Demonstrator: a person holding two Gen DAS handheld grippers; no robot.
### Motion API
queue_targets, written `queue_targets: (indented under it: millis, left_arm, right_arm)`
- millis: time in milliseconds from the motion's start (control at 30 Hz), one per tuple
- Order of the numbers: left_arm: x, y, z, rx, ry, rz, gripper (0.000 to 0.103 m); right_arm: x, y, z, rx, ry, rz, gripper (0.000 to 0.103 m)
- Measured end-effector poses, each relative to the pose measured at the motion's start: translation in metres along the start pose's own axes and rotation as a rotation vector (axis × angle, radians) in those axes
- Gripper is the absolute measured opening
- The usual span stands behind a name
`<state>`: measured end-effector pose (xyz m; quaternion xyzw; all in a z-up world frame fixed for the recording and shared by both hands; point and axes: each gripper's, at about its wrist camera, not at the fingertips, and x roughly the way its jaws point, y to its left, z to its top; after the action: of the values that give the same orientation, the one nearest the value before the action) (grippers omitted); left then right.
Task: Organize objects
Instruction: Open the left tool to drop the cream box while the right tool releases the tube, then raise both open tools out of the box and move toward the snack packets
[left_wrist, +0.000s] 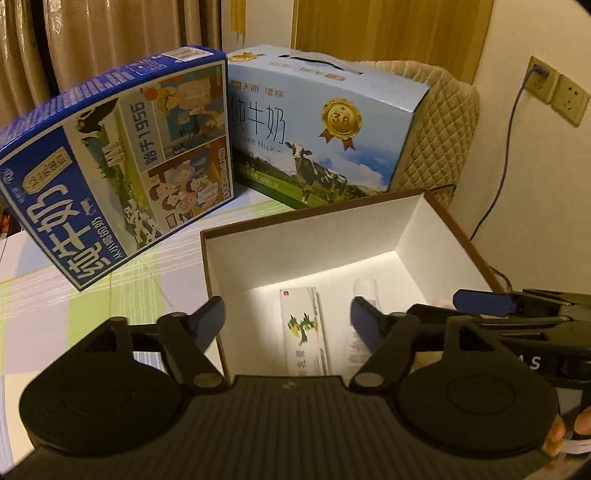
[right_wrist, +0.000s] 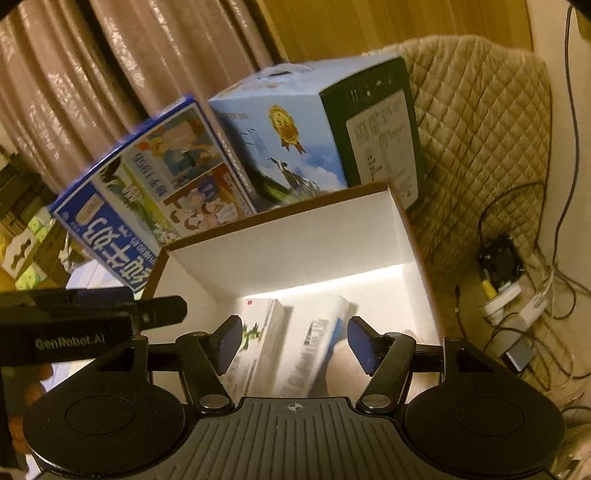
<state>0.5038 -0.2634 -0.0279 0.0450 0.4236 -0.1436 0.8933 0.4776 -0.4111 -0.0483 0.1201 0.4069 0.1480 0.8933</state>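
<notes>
An open brown box with white inside walls (left_wrist: 369, 229) (right_wrist: 295, 243) sits on the checked tablecloth. On its floor lie a small white carton with a green print (left_wrist: 304, 326) (right_wrist: 258, 336) and a white tube (left_wrist: 364, 288) (right_wrist: 325, 332). My left gripper (left_wrist: 288, 321) hovers open over the box's near left edge, nothing between its fingers. My right gripper (right_wrist: 293, 341) hangs open above the box's inside, over the carton and tube, holding nothing. In the left wrist view the right gripper's blue-tipped finger (left_wrist: 484, 301) shows at the right.
A dark blue milk carton box (left_wrist: 118, 162) (right_wrist: 155, 184) leans tilted behind the box on the left. A light blue milk case (left_wrist: 325, 125) (right_wrist: 295, 133) stands at the back. A quilted chair back (left_wrist: 439, 122) (right_wrist: 480, 129), wall sockets (left_wrist: 554, 90) and a power strip with cables (right_wrist: 509, 295) are to the right.
</notes>
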Motion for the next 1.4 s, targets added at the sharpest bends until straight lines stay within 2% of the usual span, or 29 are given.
queue_targets:
  millis: [167, 333, 533, 867, 1167, 1400]
  left_arm:
    - [-0.024, -0.001, -0.013, -0.015, -0.004, -0.021, 0.085]
    - [-0.048, 0.001, -0.034, -0.046, 0.007, -0.028, 0.088]
    - [-0.075, 0.007, -0.07, -0.105, 0.039, -0.025, 0.088]
    - [-0.113, 0.004, -0.125, -0.102, 0.079, -0.015, 0.088]
    - [-0.141, 0.014, -0.168, -0.113, 0.102, -0.005, 0.088]
    - [-0.159, 0.038, -0.205, -0.145, 0.135, 0.025, 0.088]
  right_arm:
    - [-0.026, 0.003, -0.015, -0.013, 0.004, -0.002, 0.064]
    - [-0.052, 0.003, -0.035, 0.004, -0.001, 0.002, 0.064]
    - [-0.079, 0.01, -0.062, 0.02, 0.004, 0.01, 0.065]
    - [-0.118, 0.03, -0.1, 0.017, 0.007, 0.034, 0.065]
    - [-0.136, 0.05, -0.136, 0.008, 0.039, 0.043, 0.066]
    - [-0.14, 0.068, -0.163, 0.007, 0.079, 0.036, 0.067]
